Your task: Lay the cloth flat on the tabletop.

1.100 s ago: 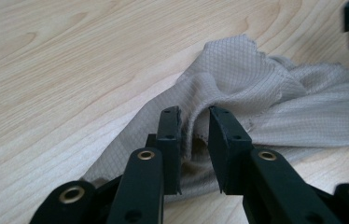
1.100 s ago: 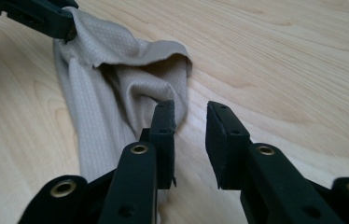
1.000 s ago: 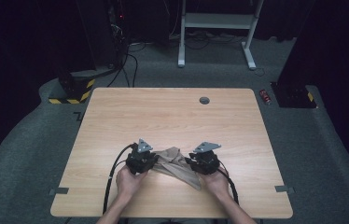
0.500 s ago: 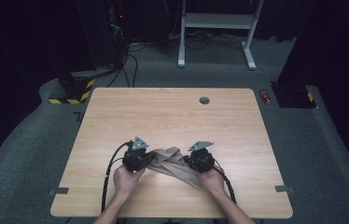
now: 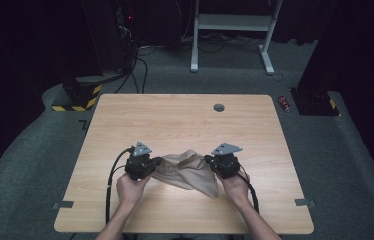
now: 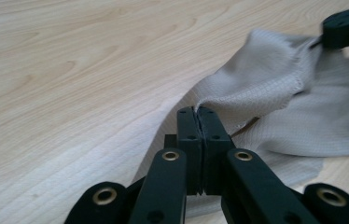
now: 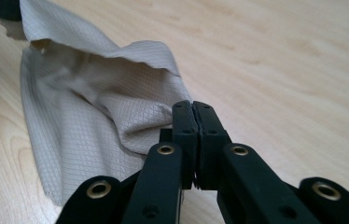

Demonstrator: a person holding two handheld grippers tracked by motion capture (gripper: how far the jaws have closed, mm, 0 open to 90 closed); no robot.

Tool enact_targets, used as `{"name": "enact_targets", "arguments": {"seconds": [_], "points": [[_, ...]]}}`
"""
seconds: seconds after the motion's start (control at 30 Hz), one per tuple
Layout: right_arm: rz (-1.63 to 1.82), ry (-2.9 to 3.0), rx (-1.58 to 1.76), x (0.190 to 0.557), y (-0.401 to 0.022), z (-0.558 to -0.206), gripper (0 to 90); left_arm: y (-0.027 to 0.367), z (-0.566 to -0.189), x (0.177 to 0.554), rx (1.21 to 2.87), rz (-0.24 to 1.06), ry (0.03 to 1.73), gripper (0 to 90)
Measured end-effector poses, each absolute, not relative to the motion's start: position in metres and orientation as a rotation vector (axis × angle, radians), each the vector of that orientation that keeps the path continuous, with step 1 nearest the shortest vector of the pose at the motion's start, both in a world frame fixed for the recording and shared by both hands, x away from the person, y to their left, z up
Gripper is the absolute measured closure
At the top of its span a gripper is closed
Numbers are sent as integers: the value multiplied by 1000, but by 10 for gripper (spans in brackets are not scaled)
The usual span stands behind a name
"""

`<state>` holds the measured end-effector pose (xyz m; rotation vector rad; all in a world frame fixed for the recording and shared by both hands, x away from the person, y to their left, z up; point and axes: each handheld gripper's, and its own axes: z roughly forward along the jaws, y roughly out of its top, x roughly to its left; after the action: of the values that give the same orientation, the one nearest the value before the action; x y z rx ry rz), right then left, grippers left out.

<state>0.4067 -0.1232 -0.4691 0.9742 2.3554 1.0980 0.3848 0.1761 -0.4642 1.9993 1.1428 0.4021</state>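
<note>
High view: the beige, thin waffle-weave cloth point(image 5: 187, 170) hangs crumpled between the two tools near the person's edge of the pale wooden table point(image 5: 185, 120); the left gripper point(image 5: 156, 161) pinches its left corner and the right gripper point(image 5: 208, 160) its right corner, so the fabric spans the gap between them and sags toward the person's side. The step in hand looks like lifting and spreading the cloth, and to do it well I'd pull both corners apart evenly at matched height so the slack comes out without tearing a corner free, and keep the grip deep enough that the hem does not slip. Left gripper view: the left gripper point(image 6: 198, 112) is clenched, jaws pressed together on a corner of the cloth point(image 6: 275, 107), which runs away ahead and to the right of the tips; the other tool's black tip point(image 6: 347, 25) is far ahead at upper right, biting the opposite corner. Right gripper view: the right gripper point(image 7: 193, 106) is also clamped on the cloth point(image 7: 93, 116), which billows ahead and to the left of the tips, and the weave is clear here. Against the earlier high-view frames: both grippers have just been closing, with fabric between the jaws, and the hands now sit wider apart and a bit higher, so the cloth is stretched more than the tight bunch it was a second ago.
</note>
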Motion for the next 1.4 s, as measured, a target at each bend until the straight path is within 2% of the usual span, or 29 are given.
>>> {"name": "enact_targets", "arguments": {"seconds": [0.17, 0.23, 0.27, 0.3, 0.33, 0.37, 0.4, 0.43, 0.53, 0.73, 0.8, 0.83, 0.87, 0.9, 0.93, 0.97, 1.2, 1.27, 1.3, 1.4], "points": [[1036, 2426, 879, 402, -110, -477, 866, 179, -486, 402, 2030, 341, 1220, 875], [1027, 2451, 864, 401, -106, -482, 847, 179, -492, 402, 2025, 328, 1238, 813], [1021, 2471, 861, 400, -103, -487, 810, 178, -493, 402, 2024, 326, 1241, 813], [1021, 2502, 864, 398, -100, -495, 767, 176, -493, 400, 2015, 298, 1223, 703], [1021, 2502, 864, 398, -100, -495, 767, 176, -493, 400, 2015, 298, 1223, 649], [1031, 2500, 876, 397, -100, -497, 753, 175, -490, 397, 2010, 293, 1202, 649], [1053, 2484, 897, 398, -104, -497, 729, 173, -485, 392, 1994, 313, 1178, 576], [1053, 2484, 897, 398, -104, -497, 729, 173, -485, 392, 1994, 313, 1178, 551], [1103, 2418, 986, 401, -116, -490, 724, 173, -476, 385, 1979, 339, 1144, 513], [1063, 2421, 1047, 407, -118, -493, 725, 154, -475, 389, 2034, 332, 1086, 492], [1040, 2439, 1041, 410, -112, -498, 743, 148, -483, 397, 2062, 316, 1096, 491], [1029, 2459, 1036, 411, -108, -501, 781, 146, -487, 400, 2076, 310, 1108, 497], [1029, 2470, 1026, 412, -105, -503, 823, 145, -491, 403, 2090, 307, 1120, 517], [1039, 2472, 1011, 411, -101, -504, 876, 146, -493, 404, 2099, 309, 1125, 577], [1039, 2472, 1011, 411, -101, -504, 876, 146, -496, 404, 2100, 304, 1135, 577], [1064, 2455, 983, 408, -100, -499, 883, 150, -500, 405, 2099, 295, 1150, 636], [1078, 2425, 796, 389, -85, -478, 880, 158, -503, 406, 2086, 285, 1183, 760], [1063, 2470, 763, 388, -76, -481, 873, 159, -503, 406, 2087, 286, 1179, 831], [1021, 2550, 745, 388, -67, -491, 836, 159, -503, 407, 2092, 283, 1172, 846], [1017, 2592, 744, 387, -63, -500, 808, 159, -504, 408, 2094, 269, 1176, 866]]}}
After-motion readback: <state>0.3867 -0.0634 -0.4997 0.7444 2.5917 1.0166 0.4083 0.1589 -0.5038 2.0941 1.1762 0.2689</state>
